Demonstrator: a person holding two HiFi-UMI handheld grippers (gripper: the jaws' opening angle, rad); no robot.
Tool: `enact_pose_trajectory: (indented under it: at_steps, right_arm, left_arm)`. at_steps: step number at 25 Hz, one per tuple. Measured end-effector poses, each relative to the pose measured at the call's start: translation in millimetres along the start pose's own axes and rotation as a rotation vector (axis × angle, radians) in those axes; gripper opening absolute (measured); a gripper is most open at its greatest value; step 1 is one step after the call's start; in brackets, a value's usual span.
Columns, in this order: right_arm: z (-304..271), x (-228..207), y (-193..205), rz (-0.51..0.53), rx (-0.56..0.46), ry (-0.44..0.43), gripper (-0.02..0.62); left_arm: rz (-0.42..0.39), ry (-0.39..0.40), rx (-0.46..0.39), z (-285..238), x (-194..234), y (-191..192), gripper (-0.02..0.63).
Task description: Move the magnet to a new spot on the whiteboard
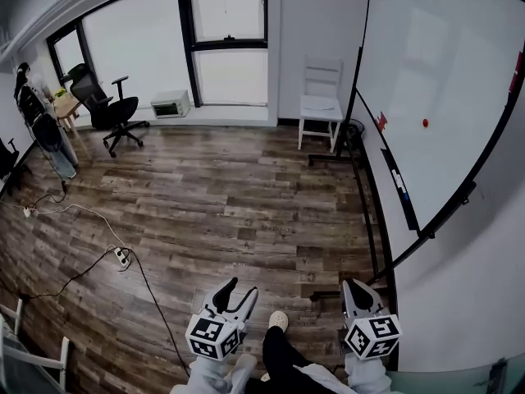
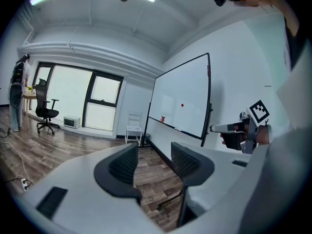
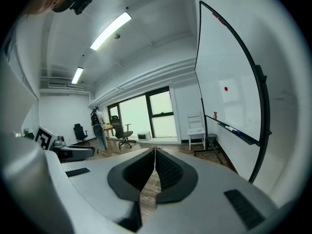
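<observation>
A small red round magnet (image 1: 425, 123) sticks to the whiteboard (image 1: 435, 72) at the right of the room; it also shows as a red dot (image 2: 182, 105) in the left gripper view and as the magnet (image 3: 225, 88) in the right gripper view. Both grippers are held low near the person's legs, far from the board. My left gripper (image 1: 233, 290) stands open with nothing between its jaws. My right gripper (image 1: 353, 290) has its jaws pressed together and empty.
A white chair (image 1: 321, 101) stands left of the whiteboard. The board's tray (image 1: 399, 185) holds markers and a red item (image 1: 381, 121). A black office chair (image 1: 111, 109), a microwave (image 1: 171, 103) and floor cables with a power strip (image 1: 121, 257) lie at the left.
</observation>
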State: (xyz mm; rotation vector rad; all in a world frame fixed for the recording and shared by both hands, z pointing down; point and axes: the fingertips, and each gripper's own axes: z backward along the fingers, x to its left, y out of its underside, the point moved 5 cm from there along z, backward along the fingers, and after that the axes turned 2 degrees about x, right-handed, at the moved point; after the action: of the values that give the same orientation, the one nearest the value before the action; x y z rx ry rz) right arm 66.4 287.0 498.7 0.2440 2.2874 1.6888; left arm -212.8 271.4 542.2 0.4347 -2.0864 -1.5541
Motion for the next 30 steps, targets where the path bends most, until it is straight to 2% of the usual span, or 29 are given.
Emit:
enact_pose_trajectory:
  at_steps: [18,30]
  right_arm:
    - [-125,-67,-49,-0.026,-0.005,0.015,0.028]
    - [-205,-104,-59,-0.052,-0.012,0.024,0.028]
  left_arm:
    - [-0.005,0.021,-0.011,-138,54,-62,0.209]
    - [-0.01,0.05,-0.026,-217,93,-89,0.209]
